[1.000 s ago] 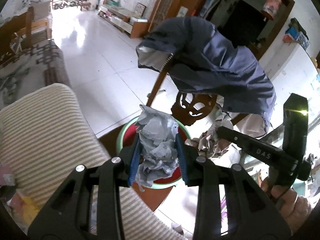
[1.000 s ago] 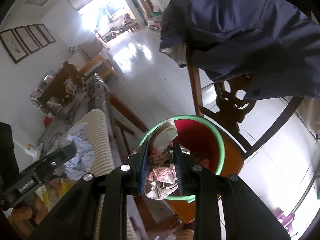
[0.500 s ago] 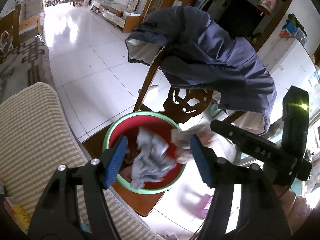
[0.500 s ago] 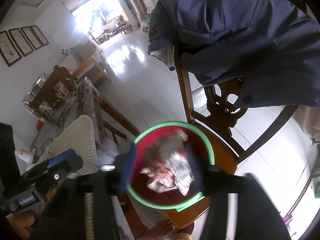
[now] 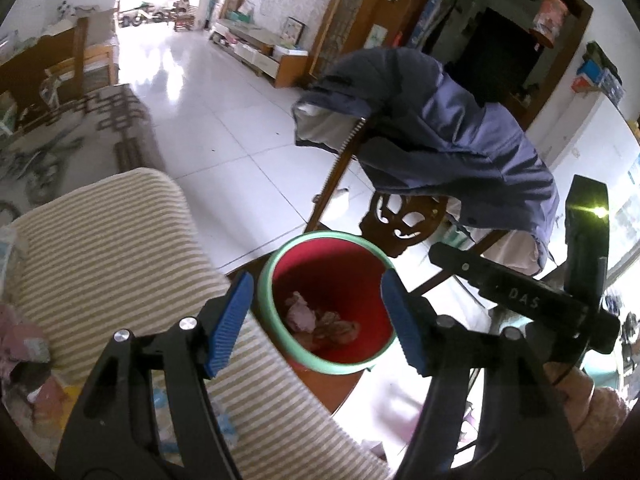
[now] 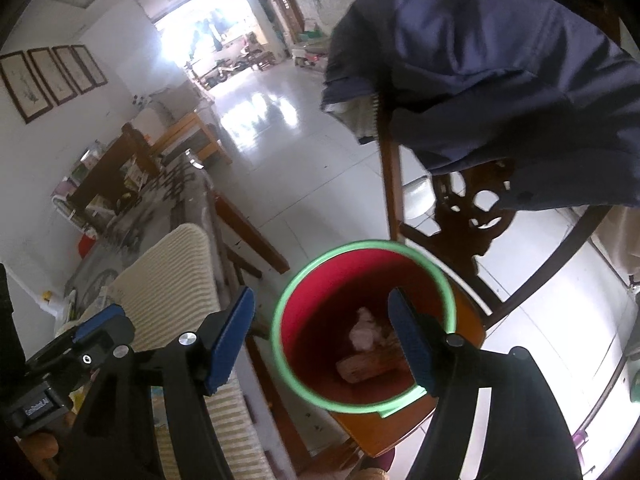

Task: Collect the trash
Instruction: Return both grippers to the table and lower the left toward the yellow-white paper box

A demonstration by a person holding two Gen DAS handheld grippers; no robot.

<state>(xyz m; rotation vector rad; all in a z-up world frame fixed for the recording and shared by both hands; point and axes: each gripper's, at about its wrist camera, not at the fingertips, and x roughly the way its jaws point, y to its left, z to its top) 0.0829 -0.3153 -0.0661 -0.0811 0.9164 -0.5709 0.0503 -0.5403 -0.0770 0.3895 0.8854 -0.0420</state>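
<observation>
A red bin with a green rim (image 5: 328, 235) stands on a wooden seat, and crumpled paper trash (image 5: 316, 320) lies at its bottom. My left gripper (image 5: 316, 280) hangs open above the bin mouth, blue pads wide apart with nothing between them. My right gripper (image 6: 322, 294) is over the same bin rim (image 6: 362, 244). Its jaws are opening and empty, with the dropped trash (image 6: 364, 330) below them. The right gripper's body (image 5: 520, 296) shows at the right of the left wrist view. The left gripper's blue tip (image 6: 96, 320) shows at the lower left of the right wrist view.
A carved wooden chair (image 5: 400, 220) draped with a blue jacket (image 5: 440, 132) stands right behind the bin. A striped cushion (image 5: 112, 248) is close on the left, with more paper scraps (image 5: 24, 344) beside it. White tiled floor (image 5: 208, 120) stretches beyond.
Both grippers opened and let go of their crumpled paper wads, which fell into the red bin. Both grippers have drawn back a little from the bin.
</observation>
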